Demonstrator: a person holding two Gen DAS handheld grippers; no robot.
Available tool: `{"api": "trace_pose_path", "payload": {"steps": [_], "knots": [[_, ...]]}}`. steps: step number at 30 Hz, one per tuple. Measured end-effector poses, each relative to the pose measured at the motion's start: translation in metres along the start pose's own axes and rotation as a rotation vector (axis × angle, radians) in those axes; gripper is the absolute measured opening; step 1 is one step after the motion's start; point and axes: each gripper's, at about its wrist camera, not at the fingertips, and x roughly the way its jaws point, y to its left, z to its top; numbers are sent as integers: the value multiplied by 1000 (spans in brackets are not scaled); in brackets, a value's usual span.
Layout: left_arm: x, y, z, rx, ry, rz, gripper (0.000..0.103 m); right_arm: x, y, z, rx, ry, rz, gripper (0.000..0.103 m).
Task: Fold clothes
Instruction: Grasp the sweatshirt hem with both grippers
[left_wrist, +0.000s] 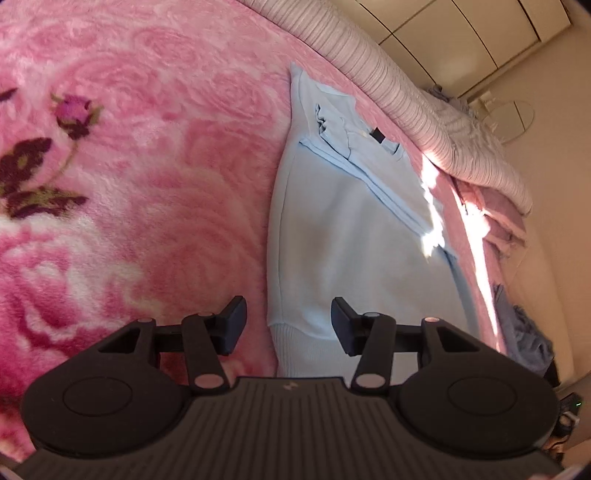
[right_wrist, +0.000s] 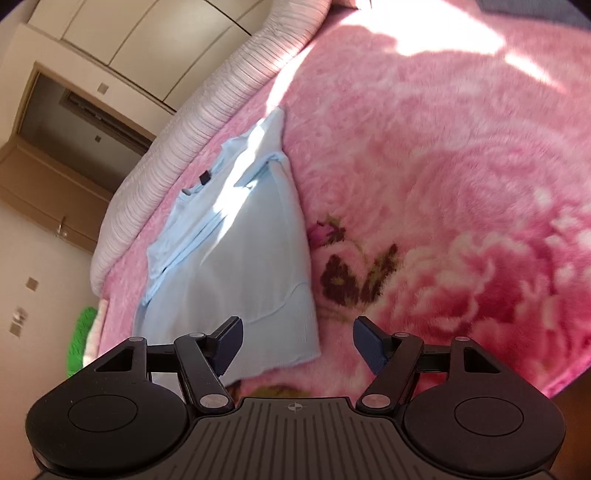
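Left gripper (left_wrist: 288, 326) is spread with nothing between its pads, hanging over the near end of the light blue sweater (left_wrist: 343, 236). Right gripper (right_wrist: 297, 345) is spread wider, also empty, jaws not touching cloth.

Sweater lies flat on the pink floral blanket (left_wrist: 155, 155), already folded into a long narrow strip. Long axis runs away from both cameras: ribbed hem (left_wrist: 310, 350) nearest the grippers, collar end with a small dark tag (left_wrist: 377, 135) farthest, toward the striped pillow (left_wrist: 373, 66) at the bed's far edge. A sleeve is folded lengthwise along the strip.

Relative to the tools: in the left wrist view the strip's left edge passes between the fingers, hem just below the right finger (left_wrist: 341, 325), most of the body ahead and to the right. In the right wrist view the hem's corner sits just ahead of the left finger (right_wrist: 229, 343), body extending up and left; the right finger (right_wrist: 369, 347) is over bare blanket. A sunlight patch crosses the sweater's upper half.
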Motion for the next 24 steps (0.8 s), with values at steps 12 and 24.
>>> {"api": "trace_pose_path", "payload": {"steps": [12, 24], "knots": [[25, 7, 3, -51, 15, -175, 50, 57, -27, 29, 81, 80, 173, 47], [30, 13, 7, -32, 62, -137, 8, 69, -35, 29, 85, 109, 224, 17]]}}
